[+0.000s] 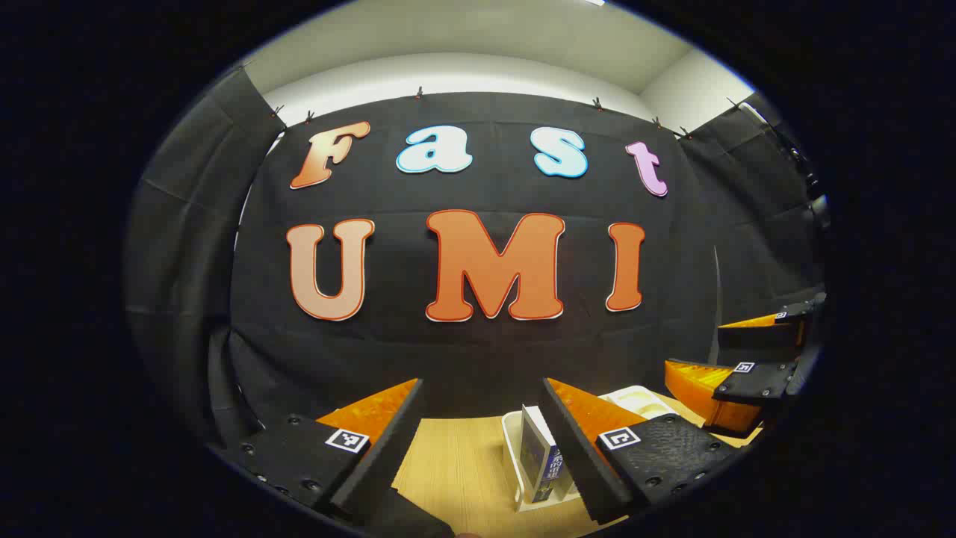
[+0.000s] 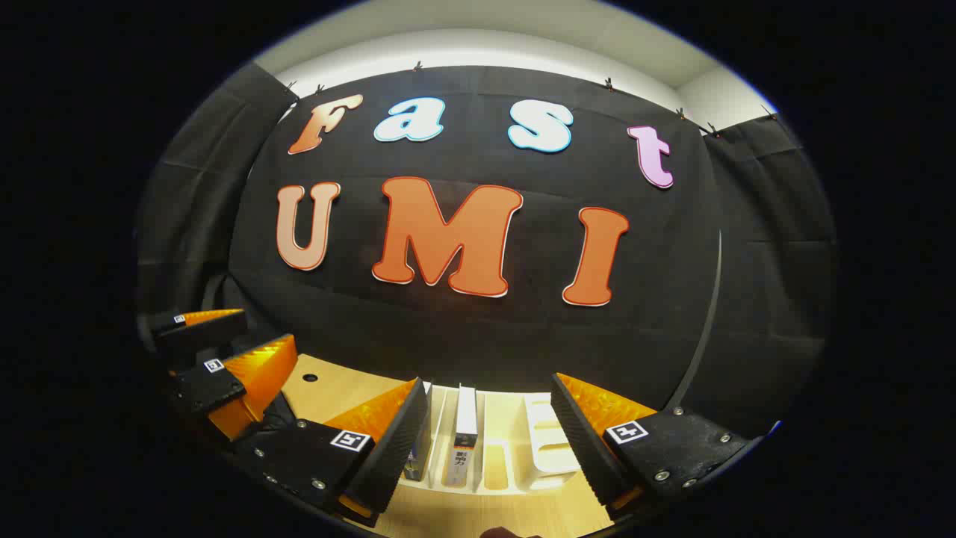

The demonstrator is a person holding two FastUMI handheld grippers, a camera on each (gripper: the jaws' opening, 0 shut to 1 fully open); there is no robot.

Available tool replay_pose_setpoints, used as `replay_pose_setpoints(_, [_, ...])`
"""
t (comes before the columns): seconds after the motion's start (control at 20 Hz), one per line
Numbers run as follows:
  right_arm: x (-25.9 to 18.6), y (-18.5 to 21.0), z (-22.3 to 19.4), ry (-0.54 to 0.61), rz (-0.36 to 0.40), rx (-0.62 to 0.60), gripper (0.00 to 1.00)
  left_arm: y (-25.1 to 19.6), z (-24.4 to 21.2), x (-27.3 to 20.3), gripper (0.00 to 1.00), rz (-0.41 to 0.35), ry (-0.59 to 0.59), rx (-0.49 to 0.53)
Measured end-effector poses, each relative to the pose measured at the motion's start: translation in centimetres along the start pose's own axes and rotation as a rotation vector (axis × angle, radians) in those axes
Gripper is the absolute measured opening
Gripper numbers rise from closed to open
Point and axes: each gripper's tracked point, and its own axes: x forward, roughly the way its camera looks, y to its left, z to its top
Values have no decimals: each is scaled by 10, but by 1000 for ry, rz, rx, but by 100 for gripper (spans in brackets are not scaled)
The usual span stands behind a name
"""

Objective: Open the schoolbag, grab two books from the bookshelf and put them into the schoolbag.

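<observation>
Broadly, the black cloth wall takes the upper and middle part of both views, with the pale wooden table a thin band along the bottom. On that table stands the white bookshelf, a slotted rack low in the centre of the right gripper view and low, right of centre, in the left gripper view.

Two books stand upright in its dividers. The first book sits just left of centre at the bottom of the right gripper view; the second book is beside it, partly hidden behind that gripper's left finger. The schoolbag cannot be made out, so whether it is open I cannot tell.

The right gripper hangs above the rack with its jaws wide apart and empty; the left gripper is likewise spread and holds nothing. Each also appears at the other view's lower edge.

Judging from this, the step in hand is fetching a book. It would go best with the right gripper lowered straight over the first book, one finger in each free slot beside it, closing on the covers and lifting vertically so the rack stays put.

Writing runs down both spines but is too small to read; the fingers carry square black-and-white markers.
</observation>
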Motion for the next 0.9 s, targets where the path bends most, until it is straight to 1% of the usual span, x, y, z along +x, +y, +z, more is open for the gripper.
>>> replay_pose_setpoints(0.05, [3, 1, -1, 8, 17, 9, 98, -1, 1, 3, 96, 10, -2, 4])
replay_pose_setpoints(0.2, [5, -3, -1, 0, 38, -14, 98, -6, 0, 1, 95, 34, 10, 19])
replay_pose_setpoints(0.35, [8, 3, -10, 26, 80, -14, 99, -8, -1, 0, 96, 52, 7, 17])
replay_pose_setpoints(0.55, [4, -1, -13, 13, 92, -19, 98, -14, 6, -2, 96, 62, -20, 22])
replay_pose_setpoints(0.6, [4, -3, -15, 16, 95, -19, 98, -14, 6, -1, 100, 70, -22, 26])
replay_pose_setpoints(0.65, [5, -5, -16, 17, 95, -14, 98, -16, 6, 0, 95, 72, -21, 31])
replay_pose_setpoints(0.7, [5, -8, -15, 16, 96, -7, 98, -17, 7, 1, 95, 75, -18, 37])
replay_pose_setpoints(0.75, [5, -10, -15, 14, 96, -4, 98, -19, 7, 1, 100, 73, -18, 36])
replay_pose_setpoints(0.85, [7, -14, -15, 12, 92, -6, 98, -20, 5, 1, 100, 79, -15, 36])
replay_pose_setpoints(0.9, [7, -16, -15, 13, 90, -7, 98, -19, 5, 1, 96, 82, -11, 38])
